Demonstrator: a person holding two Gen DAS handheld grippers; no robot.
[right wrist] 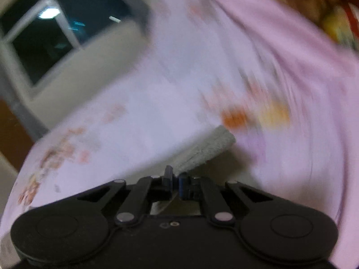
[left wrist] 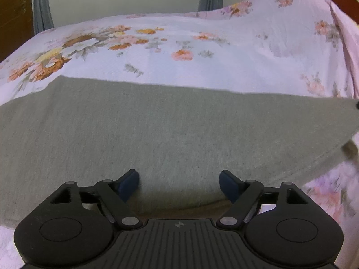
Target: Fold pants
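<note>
Grey pants [left wrist: 170, 125] lie spread flat across a floral bedsheet [left wrist: 202, 51] and fill the middle of the left wrist view. My left gripper [left wrist: 179, 180] hovers over their near edge, open, its blue pads [left wrist: 129, 185] wide apart with only flat cloth beneath them. The right wrist view is blurred. There my right gripper [right wrist: 176, 182] is shut, and a thick grey hem of the pants [right wrist: 211, 145] rises from between its fingers, lifted off the sheet [right wrist: 139, 112].
The bed's far edge meets a pale wall with grey curtains [left wrist: 41, 6] and a dark window [right wrist: 51, 35]. A brown wooden cabinet [left wrist: 13, 11] stands at the far left. A raised, sheet-covered mound [left wrist: 291, 18], perhaps a pillow, sits at the back right.
</note>
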